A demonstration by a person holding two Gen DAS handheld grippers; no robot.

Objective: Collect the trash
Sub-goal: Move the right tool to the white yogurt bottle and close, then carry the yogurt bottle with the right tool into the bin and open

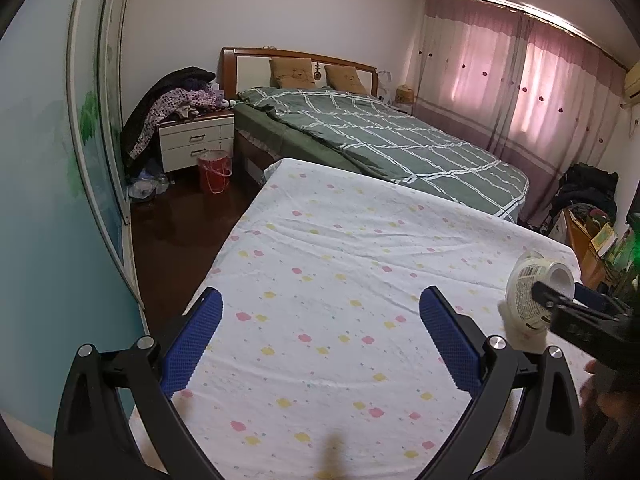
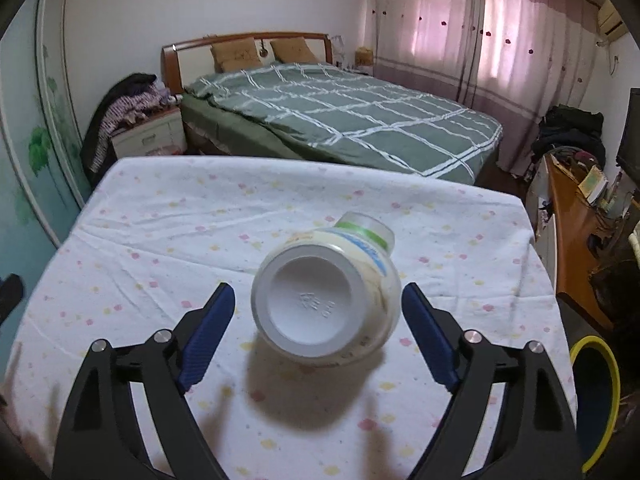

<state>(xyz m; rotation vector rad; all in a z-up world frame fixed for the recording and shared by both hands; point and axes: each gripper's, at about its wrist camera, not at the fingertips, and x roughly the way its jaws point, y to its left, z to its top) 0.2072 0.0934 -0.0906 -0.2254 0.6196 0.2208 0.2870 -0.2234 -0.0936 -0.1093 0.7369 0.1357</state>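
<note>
Here, bottle [image 2: 326,302] untouched between wide-spread right hand-held gripper [image 2: 318,308]; left hand-held gripper [image 1: 320,312] wide, empty.

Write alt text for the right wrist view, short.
A small white plastic bottle with a green-banded label lies on its side on a floral-sheeted table, base toward the camera, between the open blue fingers of the right gripper. Behind are a bed with a green plaid duvet and pink curtains; a yellow-rimmed bin sits at lower right.

No legible text; bottle [image 2: 326,304] label print too blurred.
</note>
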